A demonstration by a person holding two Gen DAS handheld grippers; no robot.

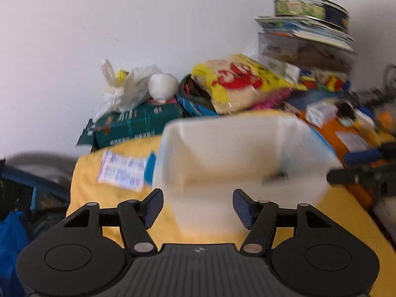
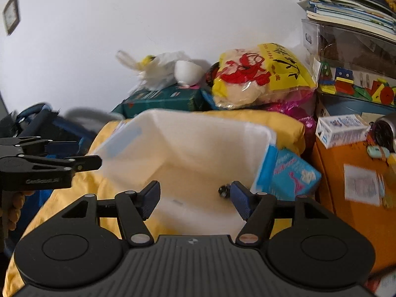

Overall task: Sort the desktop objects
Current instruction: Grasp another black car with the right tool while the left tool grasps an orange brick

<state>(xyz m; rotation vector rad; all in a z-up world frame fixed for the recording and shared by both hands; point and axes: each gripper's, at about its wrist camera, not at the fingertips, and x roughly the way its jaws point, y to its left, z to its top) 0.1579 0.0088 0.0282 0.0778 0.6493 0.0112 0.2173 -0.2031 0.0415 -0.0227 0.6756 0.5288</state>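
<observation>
White bin (image 2: pixel 198 148) sits before both spread, empty claws (image 1: pixel 198 209) (image 2: pixel 195 201).

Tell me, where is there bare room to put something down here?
Mostly inside the white bin, holding only a small dark object. Yellow cloth lies bare between left gripper and blue-white packet. Behind, the piled bags and boxes crowd everything.

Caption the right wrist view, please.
Open right gripper over a white bin on yellow cloth, clutter behind.

Plain white wall (image 2: pixel 148 24), small framed picture (image 2: pixel 11 14) upper left.
</observation>
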